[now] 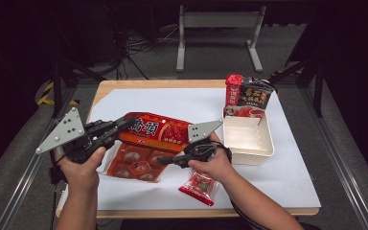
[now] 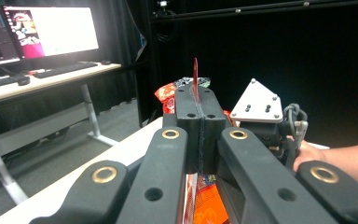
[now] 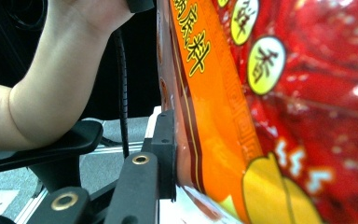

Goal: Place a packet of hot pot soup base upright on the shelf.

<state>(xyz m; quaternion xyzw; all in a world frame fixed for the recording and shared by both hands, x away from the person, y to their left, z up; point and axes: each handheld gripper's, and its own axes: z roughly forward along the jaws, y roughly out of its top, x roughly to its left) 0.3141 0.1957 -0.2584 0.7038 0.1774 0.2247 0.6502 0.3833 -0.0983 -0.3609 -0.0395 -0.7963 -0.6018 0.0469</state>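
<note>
A large red and orange snack bag [image 1: 155,132] stretches between my two grippers over the white sheet. My left gripper [image 1: 127,125] is shut on the bag's upper left edge. In the left gripper view its jaws [image 2: 199,116] meet on the thin red film [image 2: 196,74], which sticks up between them. My right gripper [image 1: 162,160] points left at the bag's lower right part. In the right gripper view the bag [image 3: 284,116] lies flat against the near pad of that gripper [image 3: 176,140] and hides the other jaw.
A white divided tray [image 1: 268,141] stands at the right, with red and black packets [image 1: 249,93] upright behind it. A small red candy packet [image 1: 199,184] lies under my right wrist. A desk with a monitor [image 2: 51,30] stands off to the side.
</note>
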